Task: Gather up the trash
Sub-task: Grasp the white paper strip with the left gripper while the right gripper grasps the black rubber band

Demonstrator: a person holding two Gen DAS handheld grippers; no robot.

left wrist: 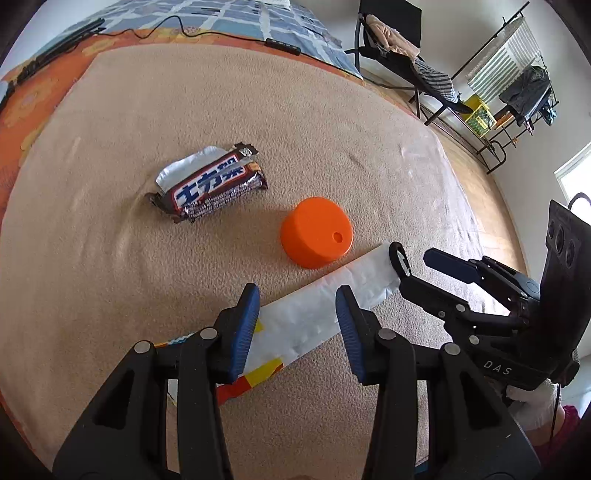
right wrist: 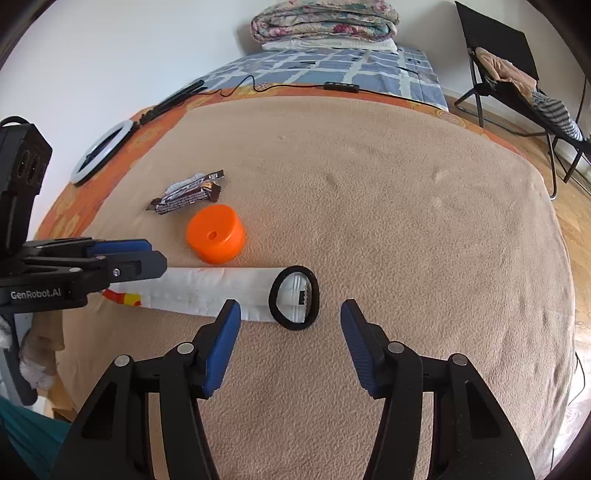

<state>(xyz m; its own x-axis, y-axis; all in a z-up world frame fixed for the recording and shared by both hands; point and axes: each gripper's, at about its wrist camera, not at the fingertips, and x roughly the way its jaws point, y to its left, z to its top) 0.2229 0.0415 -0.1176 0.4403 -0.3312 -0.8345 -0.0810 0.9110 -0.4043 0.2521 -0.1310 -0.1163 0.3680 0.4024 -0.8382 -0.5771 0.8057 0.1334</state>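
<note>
A long white wrapper [left wrist: 317, 306] with a red and yellow end lies flat on the tan blanket; it also shows in the right wrist view [right wrist: 207, 288]. A black hair tie [right wrist: 294, 297] rests on its far end. An orange cap [left wrist: 316, 232] [right wrist: 216, 233] sits just beyond it, and a dark candy bar wrapper [left wrist: 208, 183] [right wrist: 188, 197] lies farther back. My left gripper [left wrist: 295, 325] is open, its fingers astride the white wrapper. My right gripper [right wrist: 290, 343] is open, just short of the hair tie.
The tan blanket [right wrist: 406, 221] covers a bed with an orange sheet [left wrist: 33, 99] and a blue checked cover [right wrist: 332, 66]. A ring light [right wrist: 99, 151], a cable and folded quilts [right wrist: 325, 18] lie at the back. A chair [left wrist: 399, 48] and a drying rack [left wrist: 517, 74] stand beyond.
</note>
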